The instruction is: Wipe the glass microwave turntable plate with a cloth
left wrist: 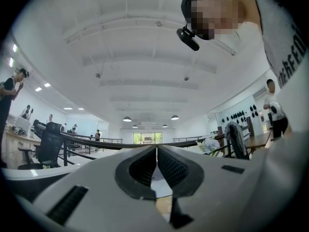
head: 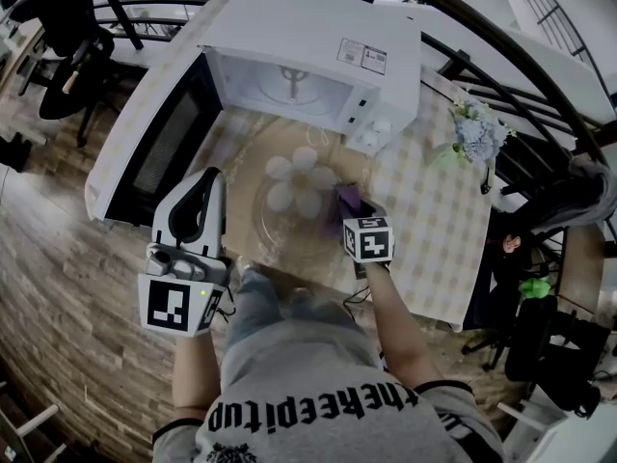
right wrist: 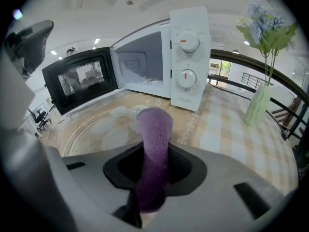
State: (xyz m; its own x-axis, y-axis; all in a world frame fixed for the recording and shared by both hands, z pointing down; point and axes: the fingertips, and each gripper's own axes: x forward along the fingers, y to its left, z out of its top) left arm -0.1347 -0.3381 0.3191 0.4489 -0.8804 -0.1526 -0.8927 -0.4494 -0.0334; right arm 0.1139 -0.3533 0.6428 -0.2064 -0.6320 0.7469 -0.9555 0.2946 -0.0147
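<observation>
Nearby: open microwave (head: 308, 37) behind plate (head: 273, 228), vase (right wrist: 258, 105) rightward; right gripper (right wrist: 153, 164) clamps cloth (right wrist: 155, 124).

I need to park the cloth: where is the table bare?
The checked tablecloth is bare right of the glass turntable plate, from the microwave to the near edge, short of the flower vase. Crowded: the plate fills the space before the microwave, hemmed by its open door at left.

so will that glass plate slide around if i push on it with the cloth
Probably a little: the glass plate lies flat on the tablecloth with nothing holding it, so it may skate. It looks rigid and likely breakable if it drops. The cloth in the right hand-held gripper looks soft and should give.
</observation>
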